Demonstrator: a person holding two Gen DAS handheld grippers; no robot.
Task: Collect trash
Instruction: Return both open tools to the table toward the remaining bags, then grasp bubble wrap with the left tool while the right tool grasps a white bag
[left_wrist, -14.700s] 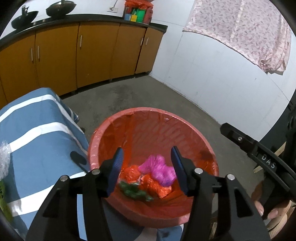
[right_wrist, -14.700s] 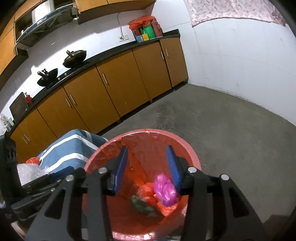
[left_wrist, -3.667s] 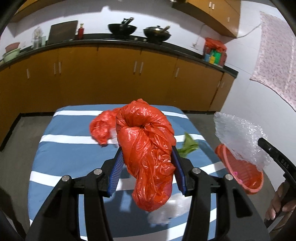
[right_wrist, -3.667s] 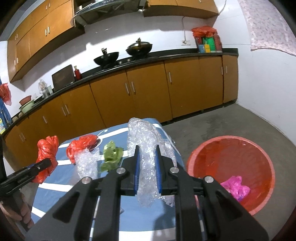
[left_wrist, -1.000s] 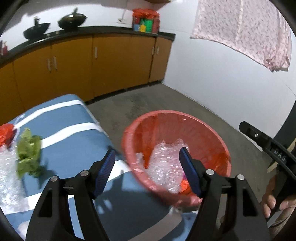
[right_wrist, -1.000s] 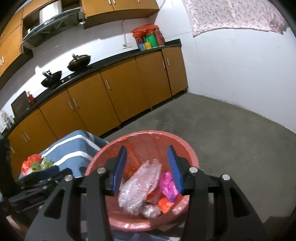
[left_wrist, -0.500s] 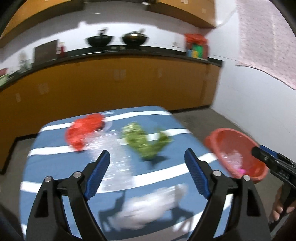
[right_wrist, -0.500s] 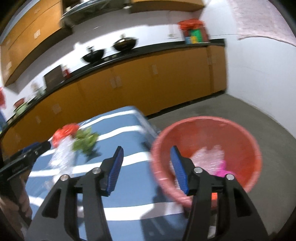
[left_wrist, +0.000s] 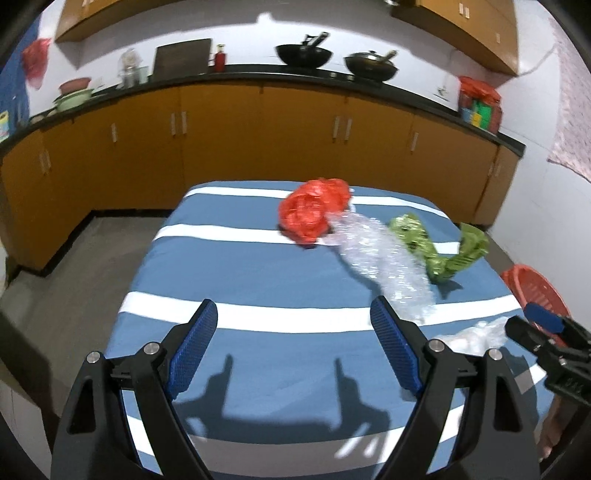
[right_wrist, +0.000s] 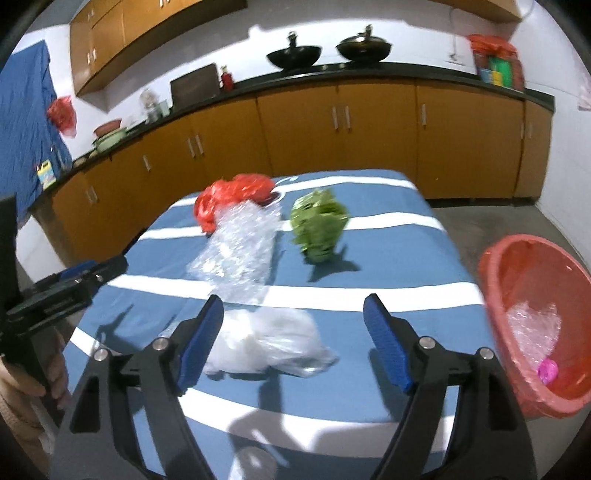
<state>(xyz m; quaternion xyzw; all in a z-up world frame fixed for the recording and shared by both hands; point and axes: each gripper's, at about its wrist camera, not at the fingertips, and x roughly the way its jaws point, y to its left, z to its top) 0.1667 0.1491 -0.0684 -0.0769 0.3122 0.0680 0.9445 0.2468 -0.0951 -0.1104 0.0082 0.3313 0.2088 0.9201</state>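
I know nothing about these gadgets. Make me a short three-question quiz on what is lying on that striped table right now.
1. How many pieces of trash lie on the striped table?
2. True or false: the right gripper is holding the white plastic bag.
3. Which piece lies nearest the red basket: A red bag, B green wrapper, C bubble wrap?

Key: 1. Four. 2. False: its jaws are opening, pads clear of the bag. 3. B.
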